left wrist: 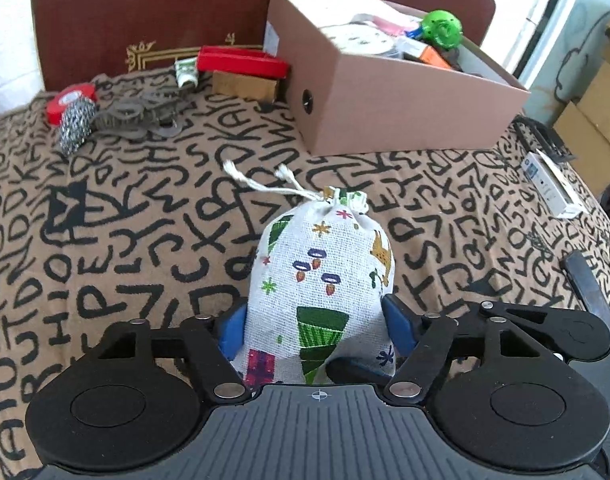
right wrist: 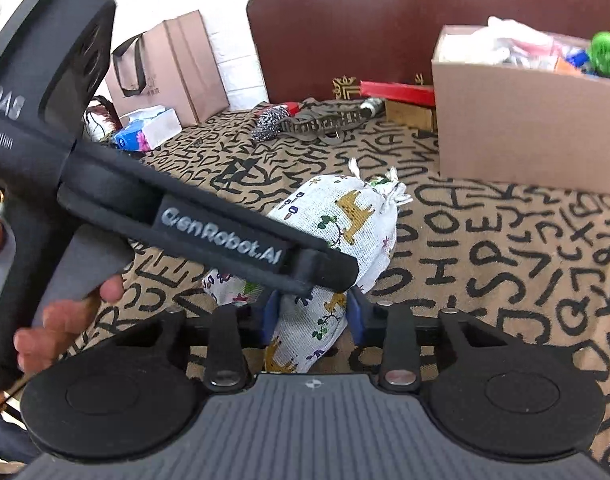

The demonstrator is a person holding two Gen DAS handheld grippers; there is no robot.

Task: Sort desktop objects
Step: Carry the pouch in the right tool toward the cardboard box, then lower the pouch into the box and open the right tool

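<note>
Left wrist: left tongs (left wrist: 315, 320) clamp printed pouch (left wrist: 325, 276); right tongs (right wrist: 313, 314) clamp its other end.

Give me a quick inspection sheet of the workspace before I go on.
Surface: letter-print cloth covers the table.
Job's things: drawstring pouch on the cloth; cardboard box behind it, already heaped with items.
Clutter: steel scourer, red tape roll, red case, white packet.
Grippers: left tool shut on the pouch; right tool shut on the same pouch.
Cables: nothing seen.
Surroundings: paper bag, tissue pack, brown chair back.
</note>
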